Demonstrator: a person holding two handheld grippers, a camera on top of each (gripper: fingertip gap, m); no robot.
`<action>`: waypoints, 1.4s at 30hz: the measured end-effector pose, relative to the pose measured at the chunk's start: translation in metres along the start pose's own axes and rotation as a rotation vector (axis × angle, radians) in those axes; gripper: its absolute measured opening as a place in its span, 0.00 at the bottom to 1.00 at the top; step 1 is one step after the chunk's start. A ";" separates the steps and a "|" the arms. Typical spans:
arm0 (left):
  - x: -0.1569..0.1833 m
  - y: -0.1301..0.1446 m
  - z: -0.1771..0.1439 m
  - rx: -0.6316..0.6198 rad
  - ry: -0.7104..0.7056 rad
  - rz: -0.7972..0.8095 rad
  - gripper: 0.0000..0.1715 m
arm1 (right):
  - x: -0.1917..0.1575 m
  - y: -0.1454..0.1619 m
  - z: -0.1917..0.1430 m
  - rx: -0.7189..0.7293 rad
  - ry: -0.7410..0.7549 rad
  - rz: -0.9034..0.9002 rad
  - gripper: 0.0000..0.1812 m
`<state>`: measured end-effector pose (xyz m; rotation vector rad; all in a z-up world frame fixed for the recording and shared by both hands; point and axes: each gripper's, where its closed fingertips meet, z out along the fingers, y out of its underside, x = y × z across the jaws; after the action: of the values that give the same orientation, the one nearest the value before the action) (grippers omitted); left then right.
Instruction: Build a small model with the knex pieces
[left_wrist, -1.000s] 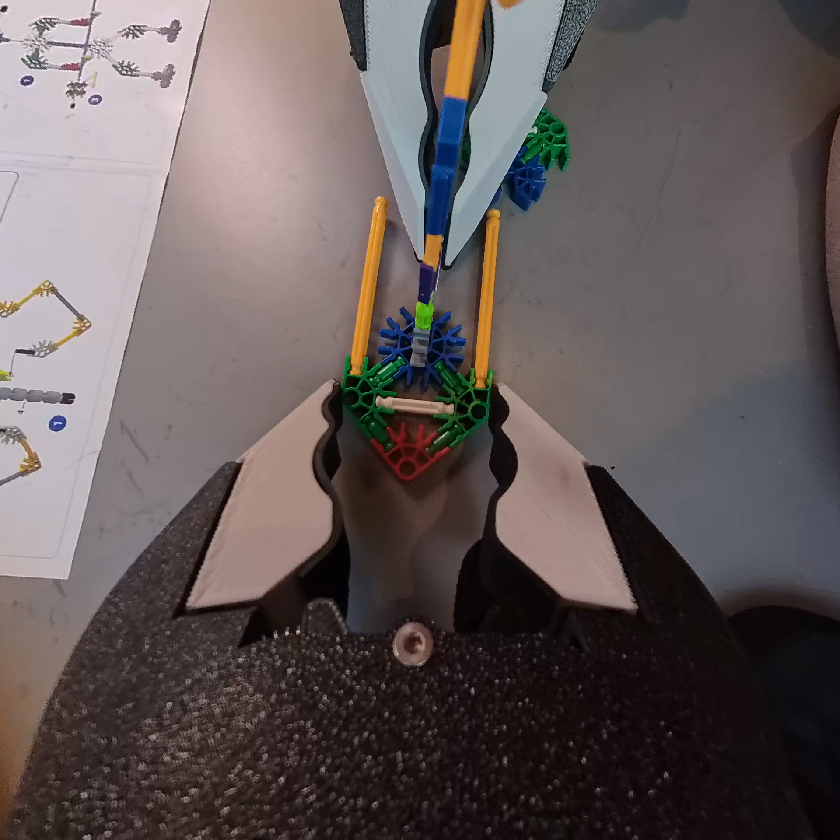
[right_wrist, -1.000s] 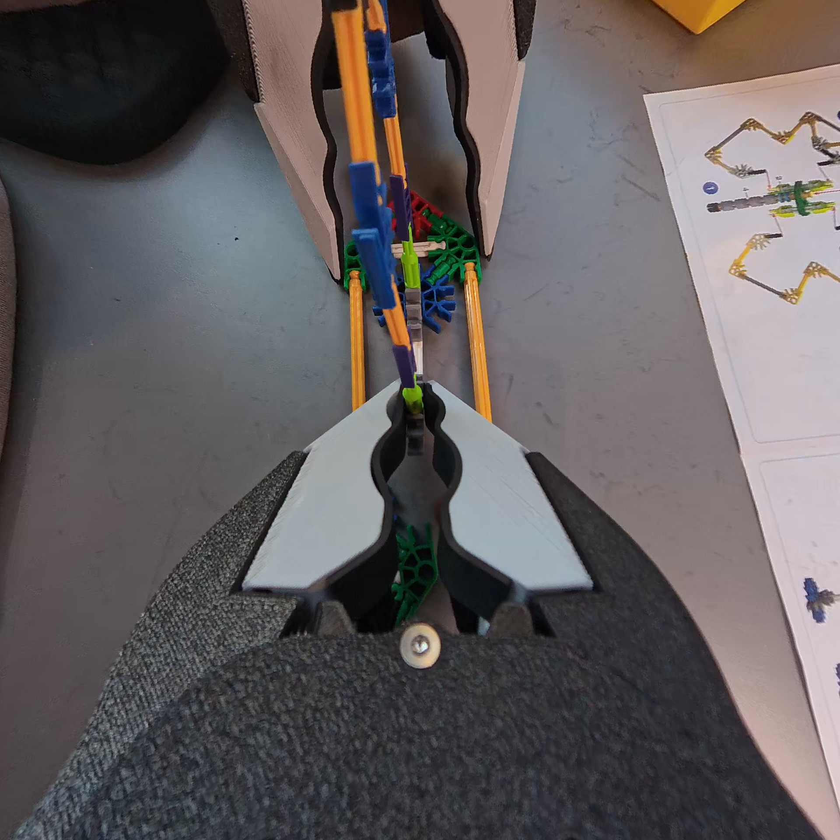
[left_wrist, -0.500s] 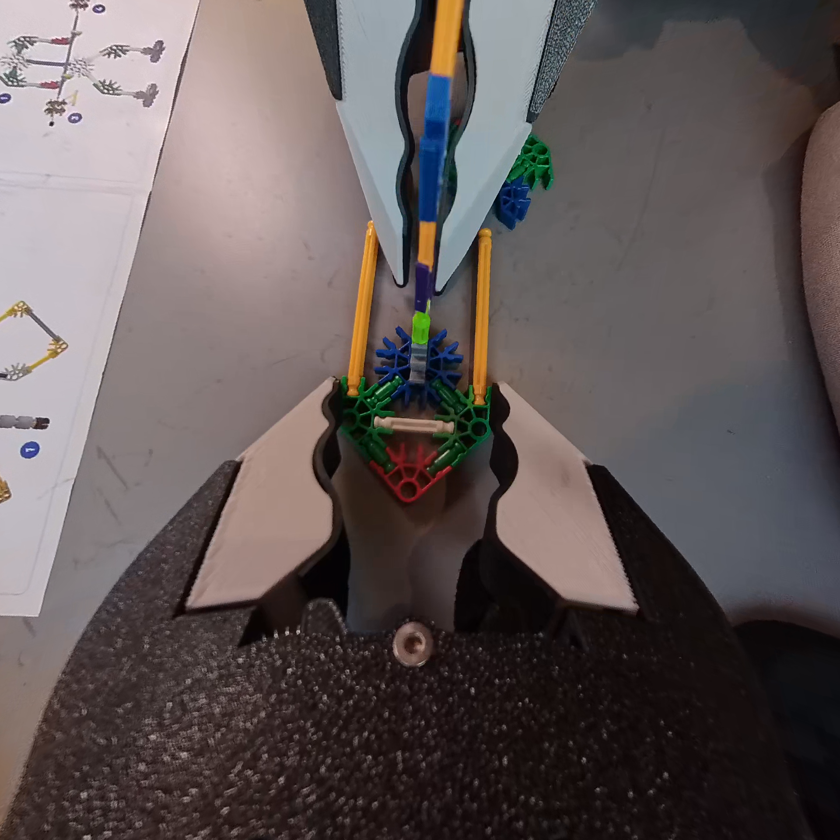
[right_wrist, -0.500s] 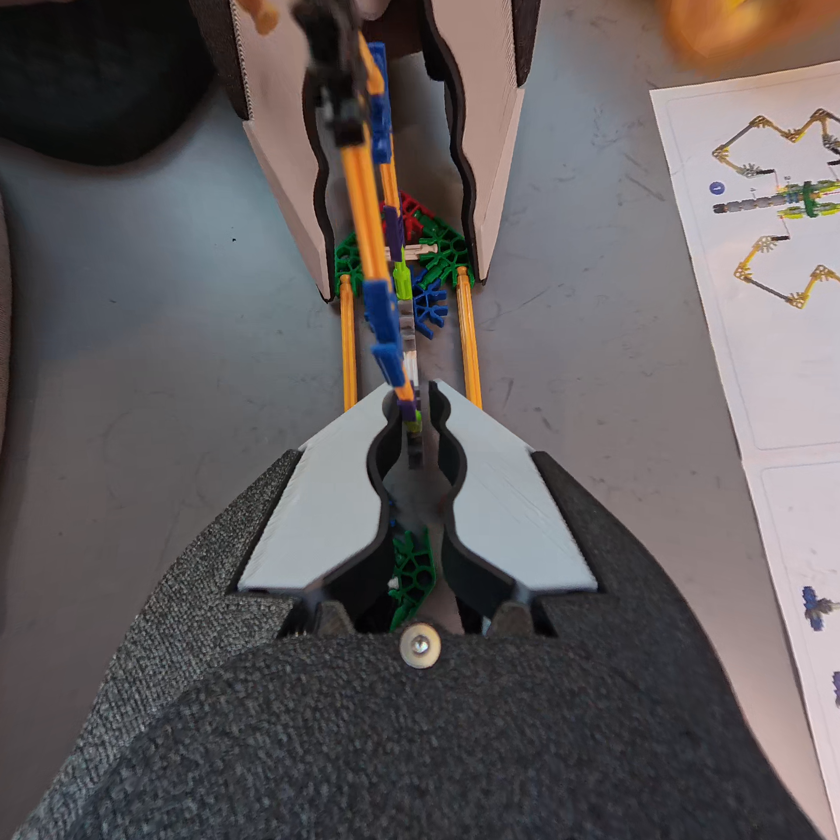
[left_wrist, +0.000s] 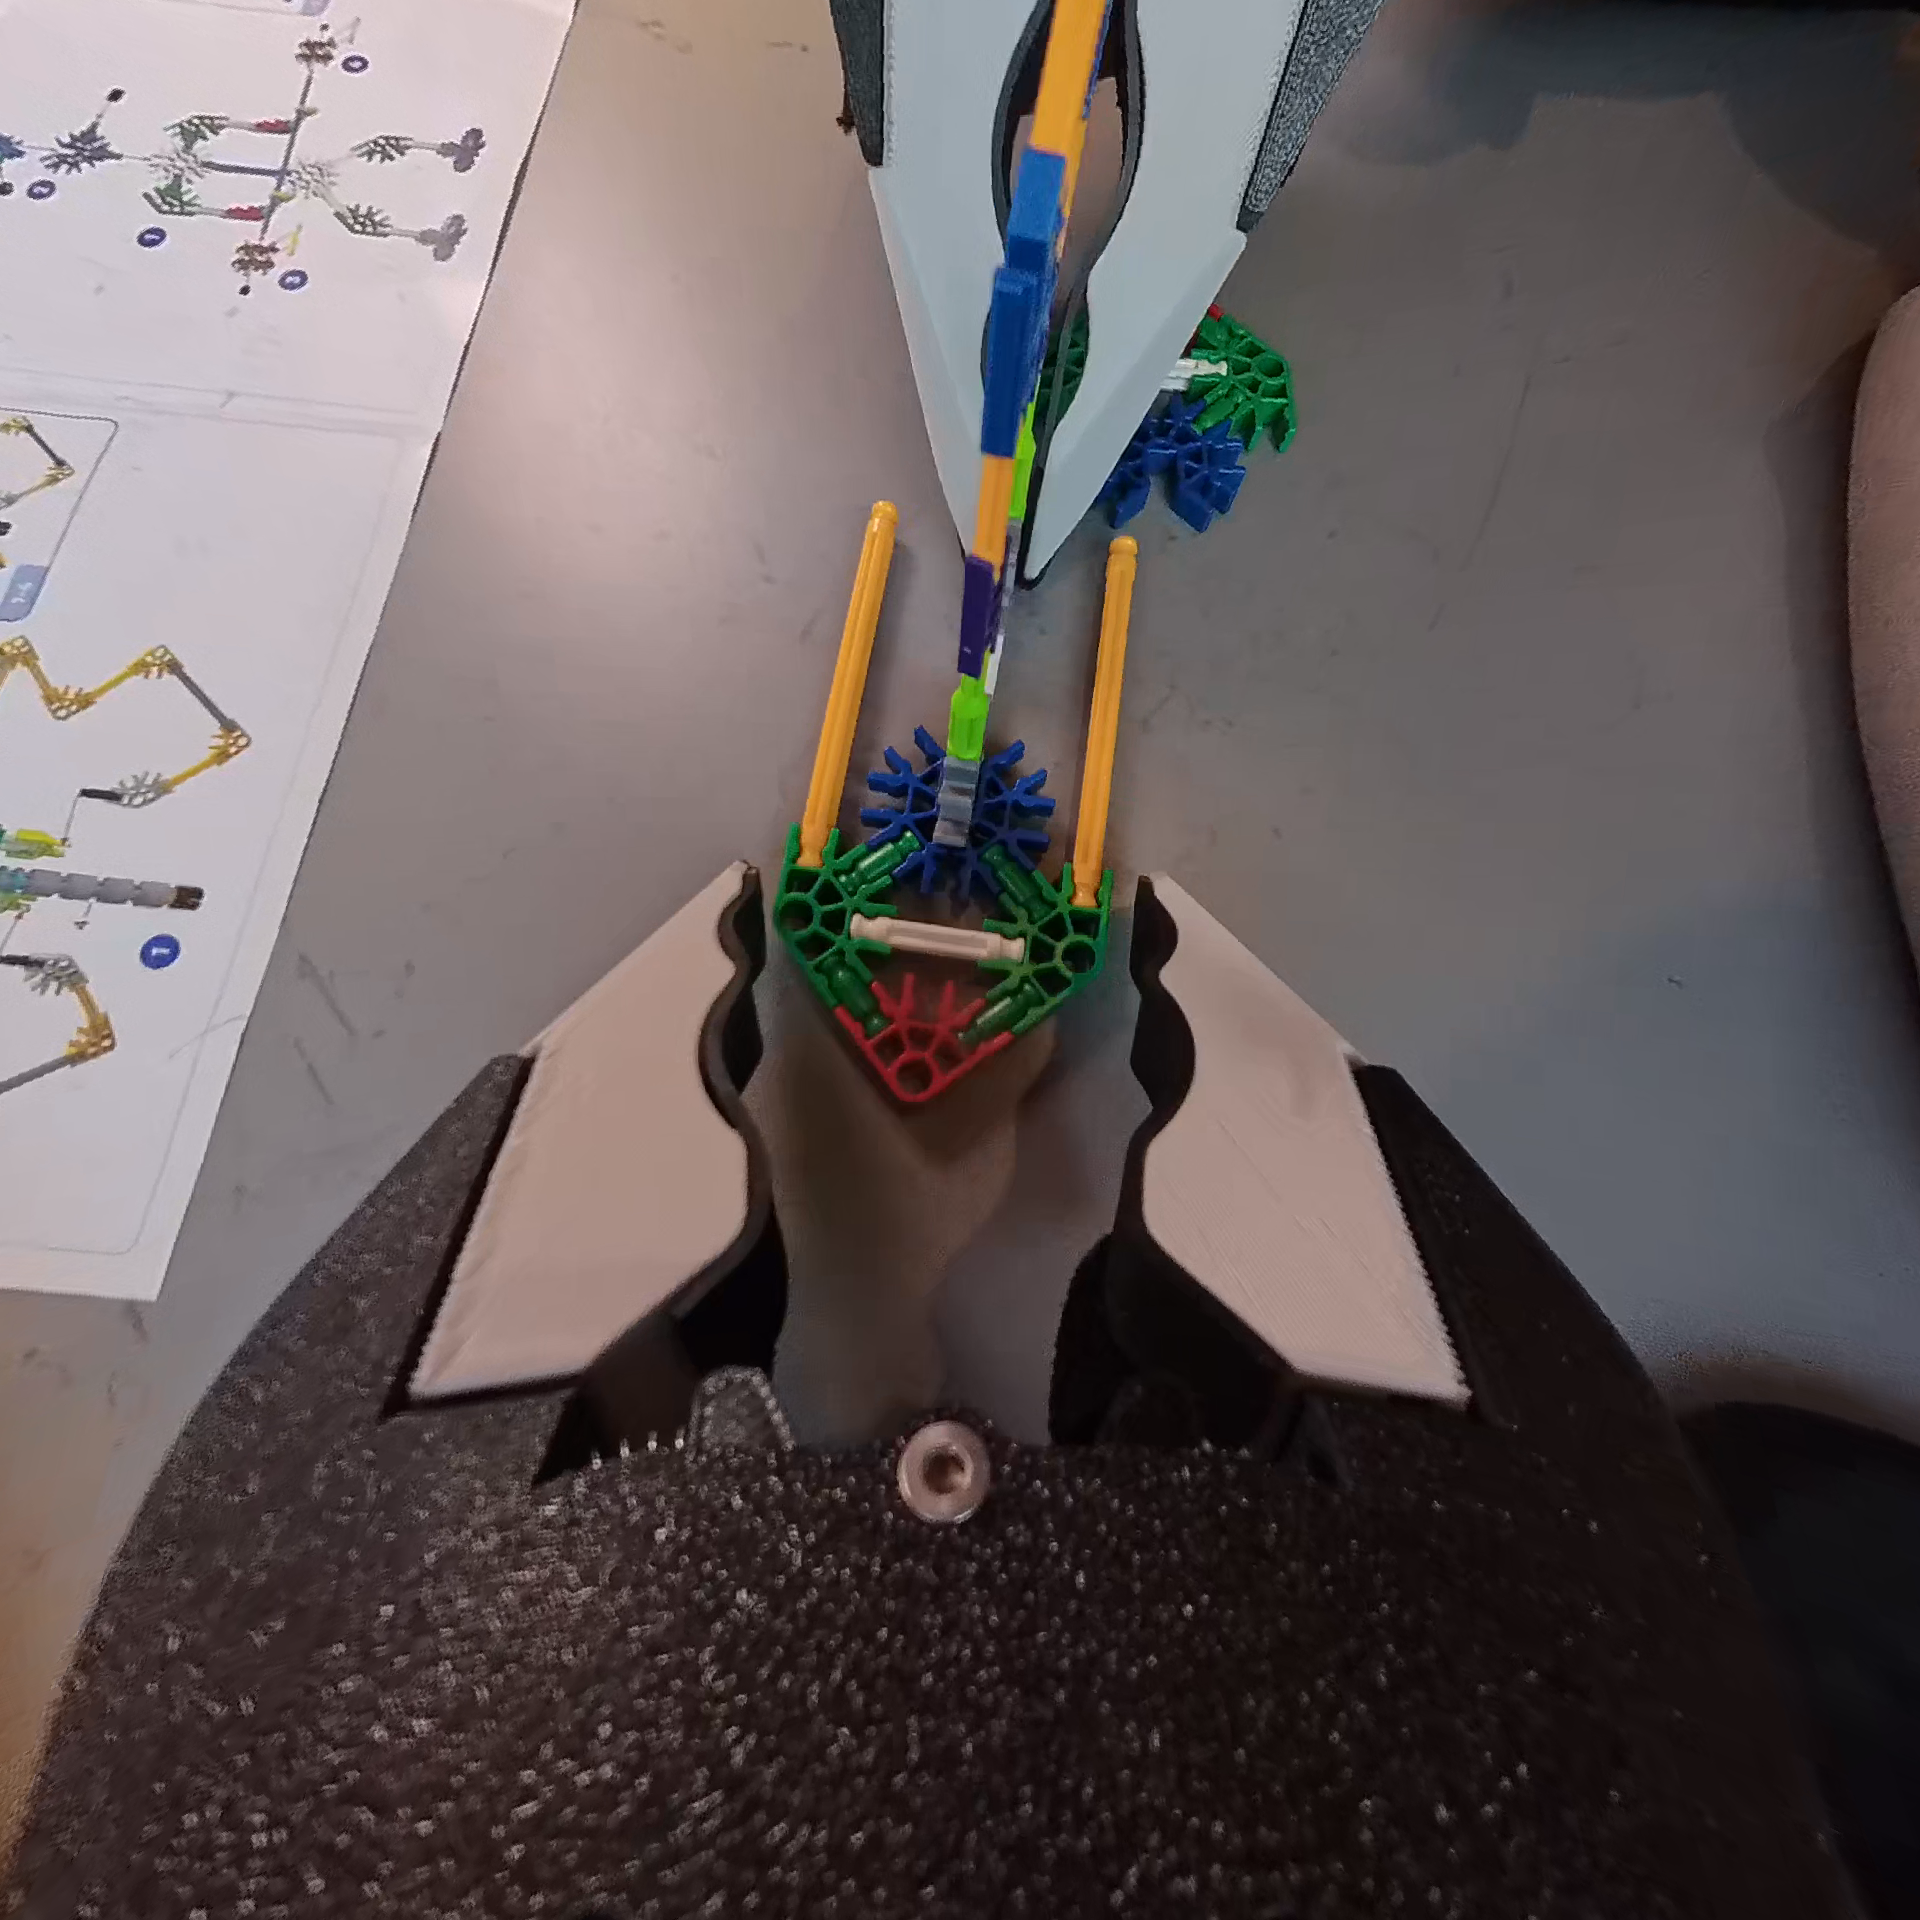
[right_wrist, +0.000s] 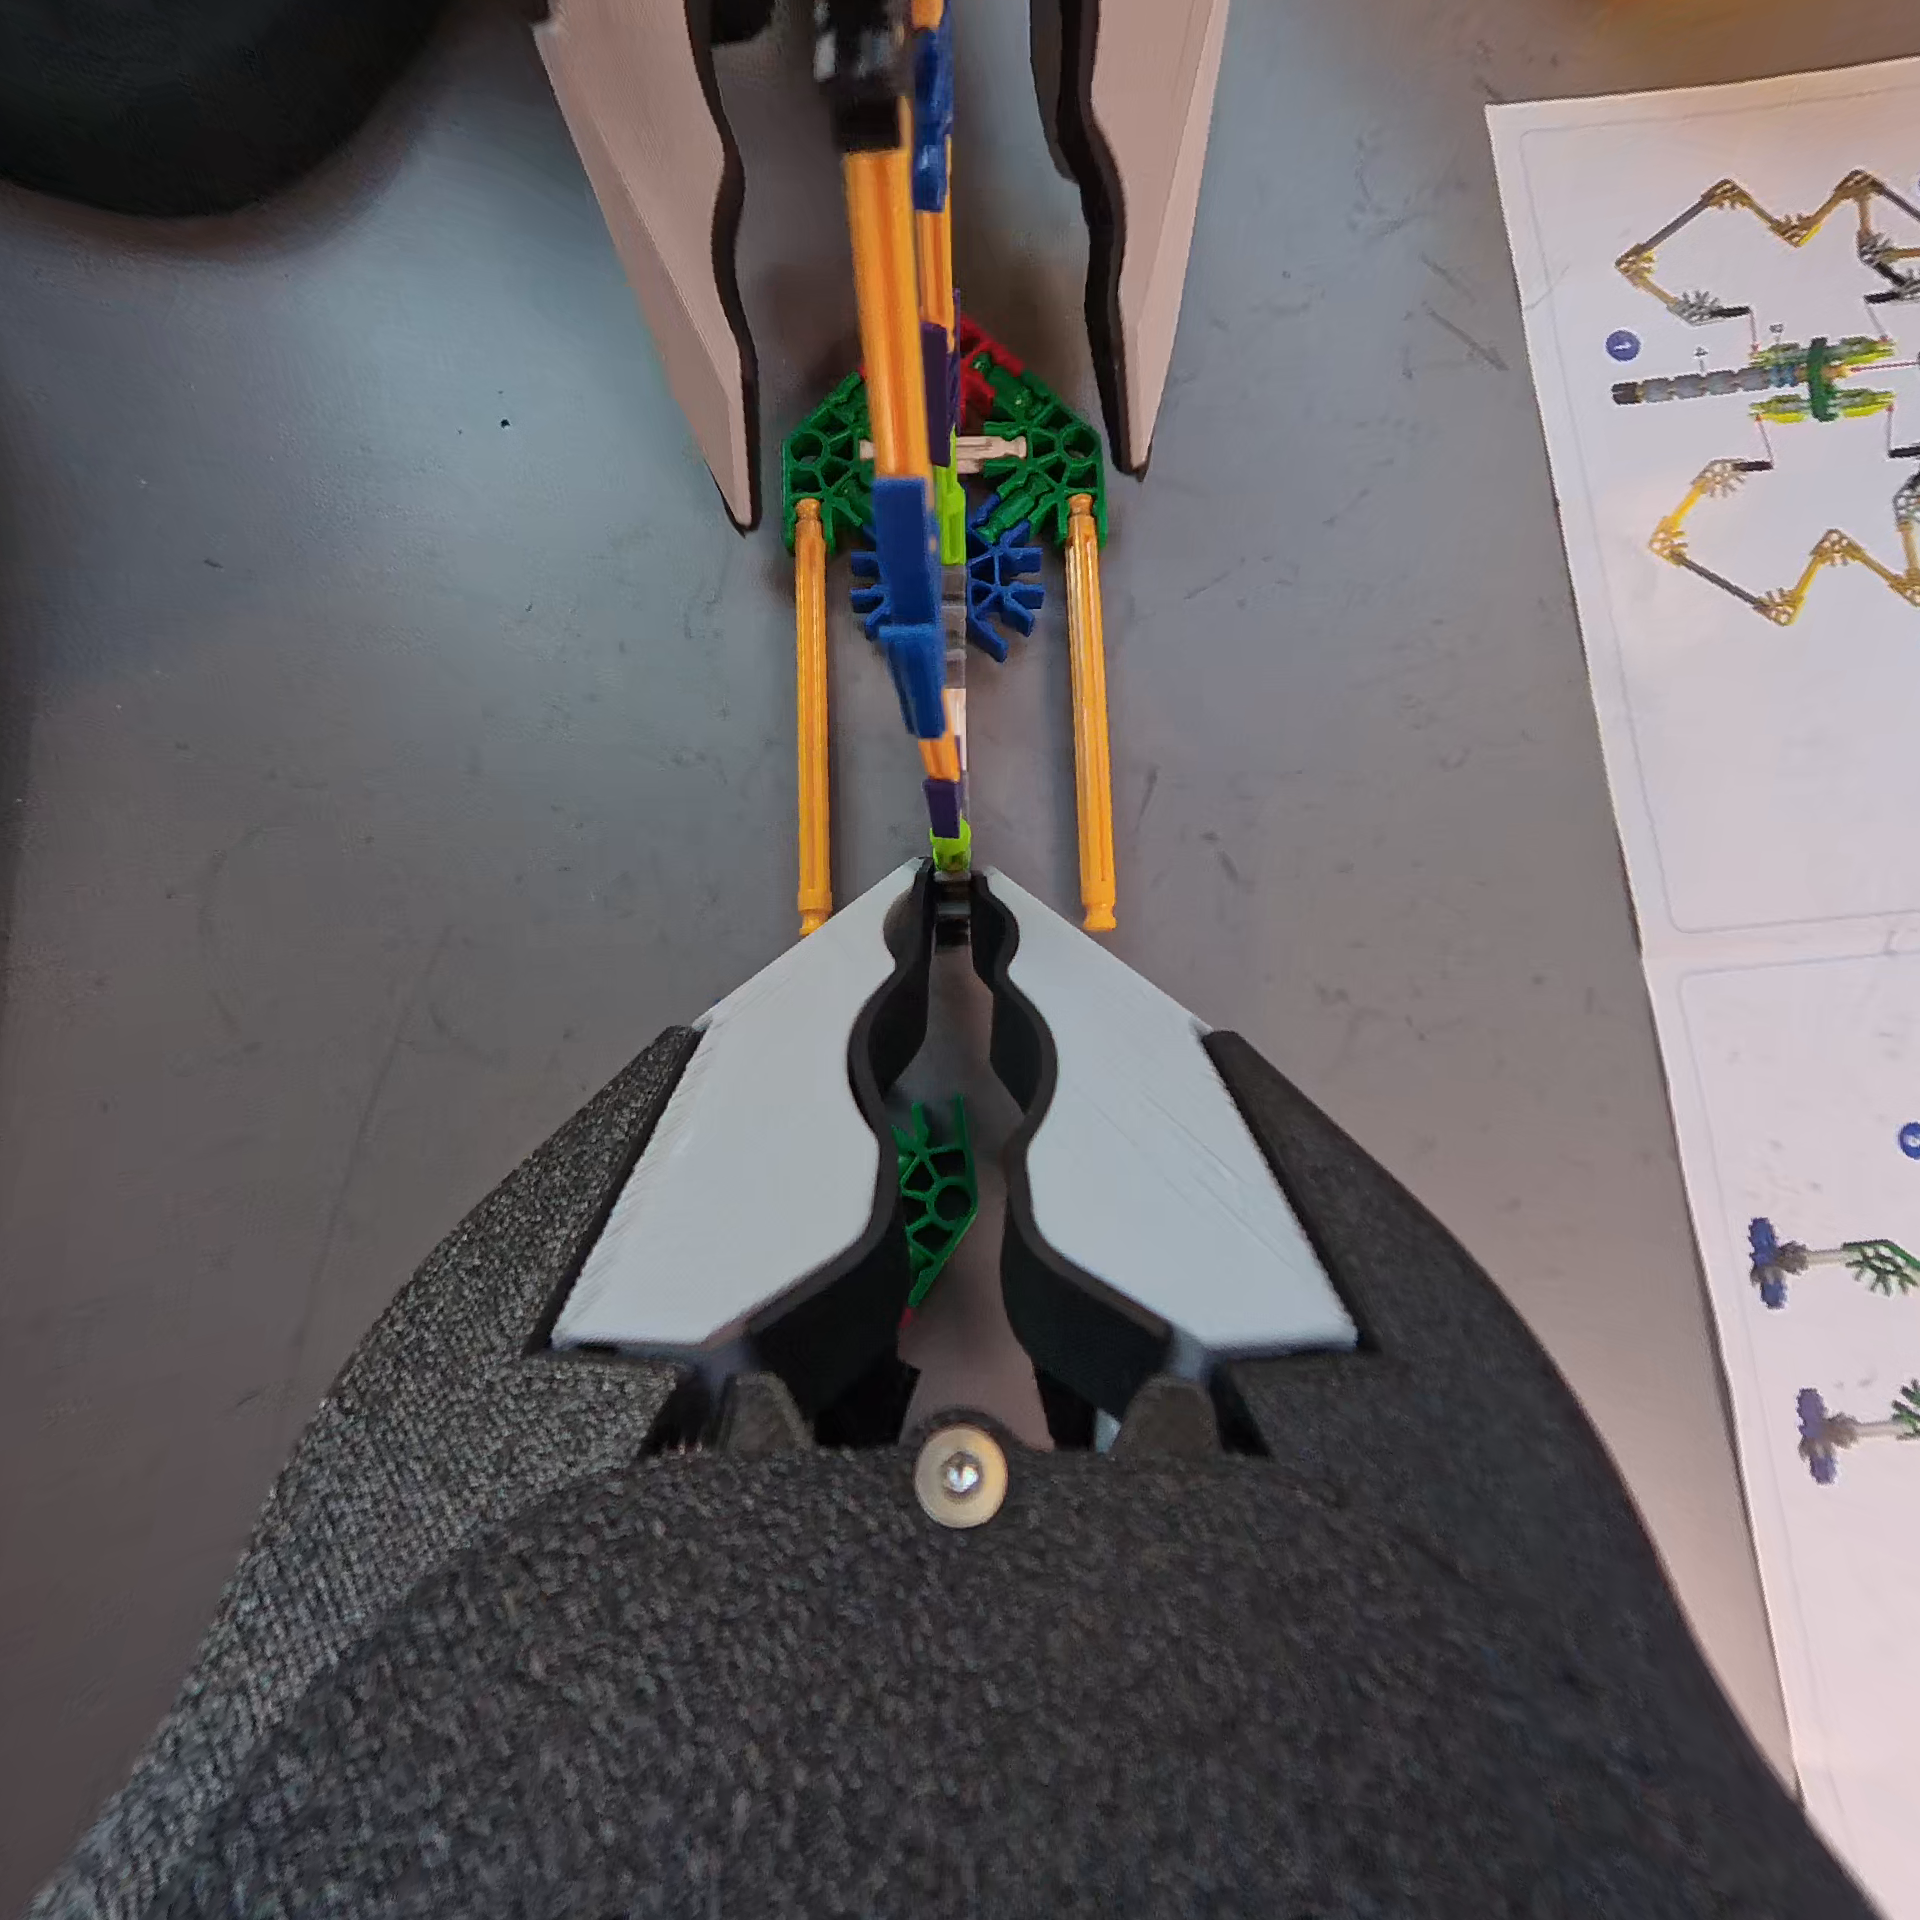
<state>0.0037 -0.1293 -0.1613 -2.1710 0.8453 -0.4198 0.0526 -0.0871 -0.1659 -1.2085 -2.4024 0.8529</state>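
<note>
**Rod chain poised over the flat frame**

The rod-and-connector chain (right_wrist: 914, 582) runs lengthwise between the two grippers, its lime tip clamped in the right gripper (right_wrist: 948, 883) fingers. Beneath it on the worktop (right_wrist: 416, 727) lies the green-red connector frame (left_wrist: 940, 956) with two orange rods, between the left gripper (left_wrist: 940, 914) fingers, which stand apart

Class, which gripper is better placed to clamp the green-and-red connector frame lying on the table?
Left, probably. The left gripper is open, with a finger on either side of the connector frame. The right gripper is shut on the rod chain.
</note>
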 end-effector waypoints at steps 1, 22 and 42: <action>-0.001 0.001 -0.006 -0.005 -0.001 -0.008 0.42 | 0.000 0.000 0.000 0.002 -0.003 0.001 0.02; -0.005 0.024 -0.019 -0.065 0.007 0.013 0.19 | 0.002 -0.004 0.003 0.035 -0.052 -0.013 0.01; -0.005 0.021 -0.019 -0.066 0.015 -0.018 0.19 | -0.001 -0.009 0.005 0.048 -0.081 0.004 0.05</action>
<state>-0.0192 -0.1470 -0.1643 -2.2403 0.8591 -0.4237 0.0447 -0.0937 -0.1642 -1.1821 -2.4282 0.9728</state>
